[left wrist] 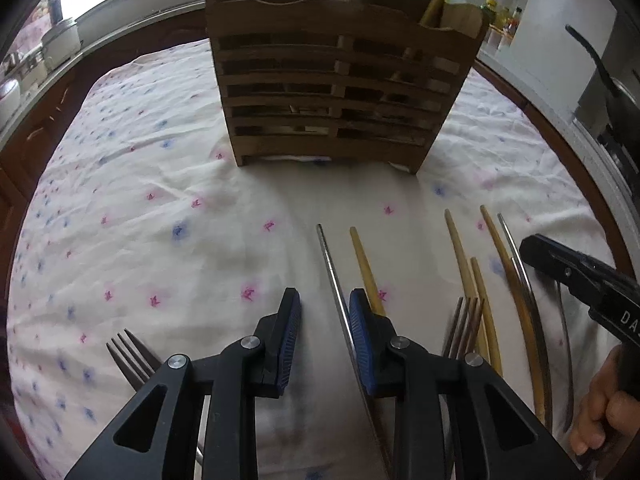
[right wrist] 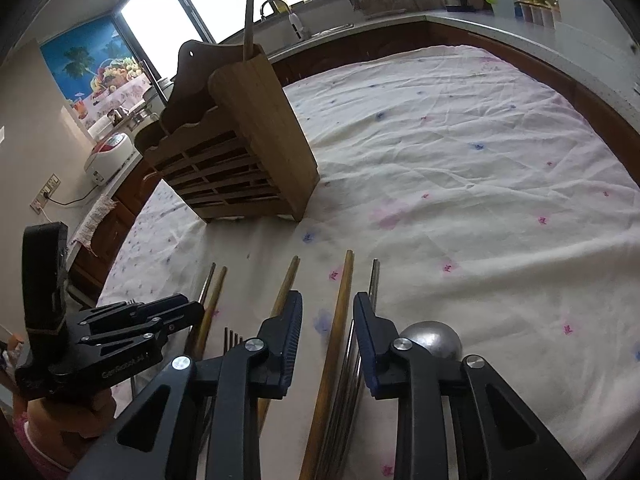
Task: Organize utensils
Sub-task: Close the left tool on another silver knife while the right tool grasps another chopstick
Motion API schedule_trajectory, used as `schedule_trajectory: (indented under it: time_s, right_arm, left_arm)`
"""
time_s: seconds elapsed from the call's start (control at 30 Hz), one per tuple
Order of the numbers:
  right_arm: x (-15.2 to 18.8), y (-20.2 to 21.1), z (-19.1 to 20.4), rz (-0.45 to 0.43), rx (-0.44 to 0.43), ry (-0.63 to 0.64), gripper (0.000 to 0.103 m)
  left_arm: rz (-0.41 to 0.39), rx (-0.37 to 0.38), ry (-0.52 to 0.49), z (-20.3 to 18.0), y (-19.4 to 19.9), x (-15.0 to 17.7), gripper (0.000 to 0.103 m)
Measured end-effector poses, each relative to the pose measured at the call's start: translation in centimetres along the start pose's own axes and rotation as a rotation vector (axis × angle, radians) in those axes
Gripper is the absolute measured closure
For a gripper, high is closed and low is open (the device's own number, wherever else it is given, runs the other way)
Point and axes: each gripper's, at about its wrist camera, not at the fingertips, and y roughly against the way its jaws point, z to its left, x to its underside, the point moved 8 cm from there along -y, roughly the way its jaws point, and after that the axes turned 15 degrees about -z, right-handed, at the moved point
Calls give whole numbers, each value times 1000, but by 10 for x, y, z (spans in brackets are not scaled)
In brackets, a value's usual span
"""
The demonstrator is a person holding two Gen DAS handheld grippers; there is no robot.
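A slatted wooden utensil holder (left wrist: pixel 328 92) (right wrist: pixel 236 152) stands on the flowered tablecloth (left wrist: pixel 160 208), with a wooden stick in its right compartment. My left gripper (left wrist: pixel 325 320) is open low over the cloth. A metal chopstick (left wrist: pixel 332 276) lies between its fingers, close to the right pad, and a wooden chopstick (left wrist: pixel 366 268) lies just outside that pad. My right gripper (right wrist: pixel 328 320) is also open, straddling a wooden chopstick (right wrist: pixel 340 320). A metal chopstick (right wrist: pixel 374 280) and a spoon bowl (right wrist: pixel 432 340) lie by its right finger.
One fork (left wrist: pixel 132 356) lies left of my left gripper, another fork (left wrist: pixel 464 328) to its right among several wooden chopsticks (left wrist: pixel 460 256). The right gripper (left wrist: pixel 560 264) and a hand (left wrist: pixel 600 408) are close on the right. Kitchen counters (right wrist: pixel 500 24) ring the table.
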Motion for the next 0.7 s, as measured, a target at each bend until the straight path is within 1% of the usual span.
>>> schedule_trajectory:
  time_s: [0.17, 0.23, 0.33, 0.47, 0.53, 0.6, 0.7]
  right_arm:
    - [6, -7, -2, 24, 12, 10, 82]
    - [8, -10, -2, 35, 23, 22, 86]
    - [8, -16, -3, 49, 34, 27, 87]
    - [6, -24, 3, 67, 73, 102, 88]
    - [6, -27, 8, 74, 96, 156, 87]
    - [6, -29, 9, 77, 105, 180, 87]
    - [7, -28, 10, 79, 121, 213, 91]
  left_arm:
    - [-7, -4, 2, 0, -1, -1, 77]
    - [-13, 5, 7, 0, -1, 0, 77]
    - [-4, 18, 11, 1, -1, -1, 77]
    - [-3, 21, 8, 0, -6, -5, 77]
    - [-9, 11, -5, -2, -7, -6, 78]
    - [-17, -4, -23, -5, -8, -6, 80]
    - [-40, -14, -44, -8, -7, -5, 81]
